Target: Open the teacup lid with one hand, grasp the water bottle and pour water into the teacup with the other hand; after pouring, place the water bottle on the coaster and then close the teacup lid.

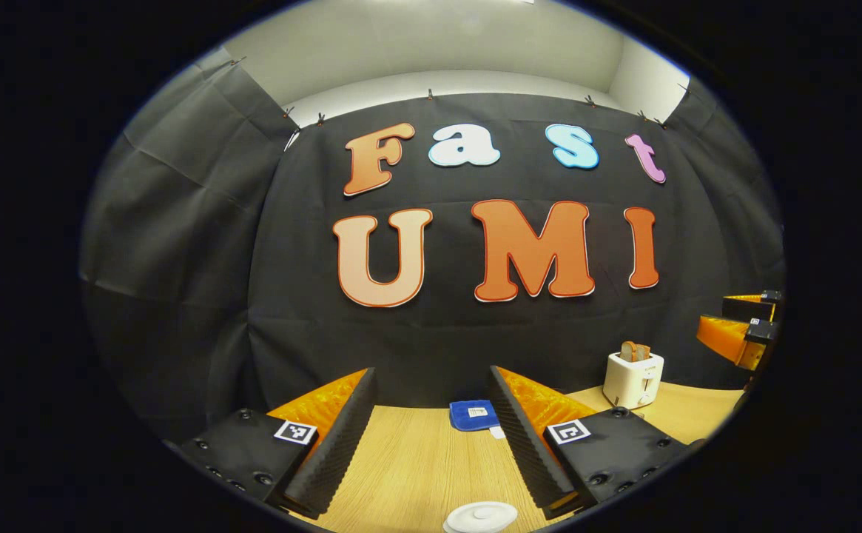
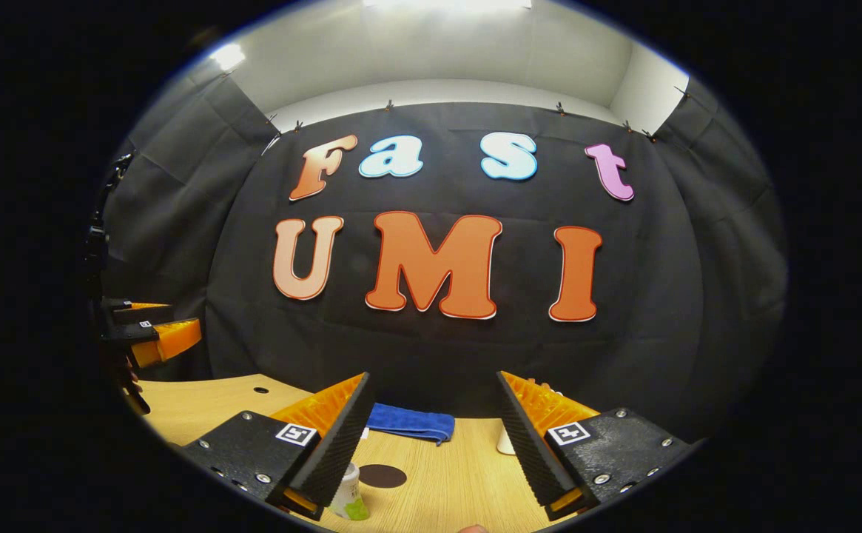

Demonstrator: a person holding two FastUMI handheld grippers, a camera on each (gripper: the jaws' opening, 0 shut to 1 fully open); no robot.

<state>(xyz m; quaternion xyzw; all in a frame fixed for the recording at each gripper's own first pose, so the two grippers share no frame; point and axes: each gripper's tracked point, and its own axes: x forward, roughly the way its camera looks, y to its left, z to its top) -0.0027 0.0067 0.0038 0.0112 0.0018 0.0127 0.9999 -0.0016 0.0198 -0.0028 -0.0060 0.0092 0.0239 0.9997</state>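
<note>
- While both grippers hang above the table [image 1: 416, 466] with nothing between their fingers, the left gripper [image 1: 431, 437] stands spread wide, and the lid [image 1: 481, 516] lies just under and ahead of it, at the near table edge.
- That lid is white and round with a raised centre; it looks like smooth ceramic or plastic, so I judge it light, stiff, slippery and liable to chip. The centre knob seems the best place to take hold, pinched from above.
- Whether the lid sits on the teacup or flat on the table, I cannot tell.
- The right gripper [image 2: 434, 437] is spread wide as well. Just beside its left finger stands the bottle [image 2: 349, 497], of which a pale cap and a green label show; it is probably light plastic that may give under a hard squeeze, so grip the body below the cap.
- Near the bottle, a little farther back, lies a dark round coaster [image 2: 382, 476], flat on the wood.
- Beyond the coaster a blue cloth [image 2: 410, 424] rests soft and folded by the wall.
- Right of the lid and farther back stands a white toaster [image 1: 632, 379] with bread in it.
- The table is pale wood grain, smooth and level; black cloth walls close the booth, with a white ceiling above.
</note>
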